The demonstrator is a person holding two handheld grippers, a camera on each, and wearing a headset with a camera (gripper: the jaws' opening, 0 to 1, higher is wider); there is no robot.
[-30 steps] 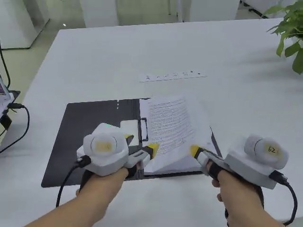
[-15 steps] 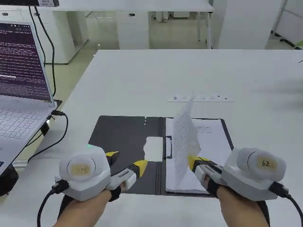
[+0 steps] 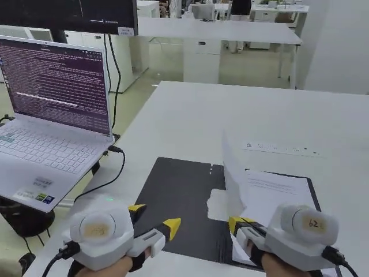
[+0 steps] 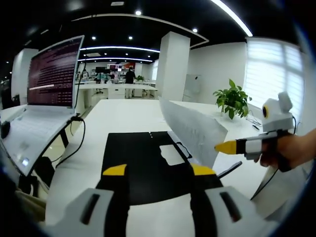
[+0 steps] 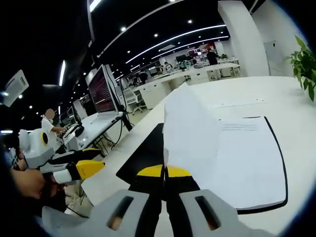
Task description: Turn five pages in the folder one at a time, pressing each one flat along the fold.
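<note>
Blk folder (image 3: 173,199) open; page (image 3: 233,173) upright, pinched by right gripper (image 3: 235,223); left gripper (image 3: 154,216) wide.

print on upright white paper page (image 3: 232,170) too small to read, open black folder (image 3: 179,196) near edge partly hidden behind white left gripper (image 3: 154,216) and white right gripper (image 3: 235,223), silver laptop (image 3: 46,144) cut at left edge

Open-plan office, shown by rows of white desks (image 3: 219,30), an open laptop (image 3: 55,98), a monitor (image 3: 81,14), ceiling strip lights (image 5: 173,39), a potted plant (image 4: 232,99)
</note>
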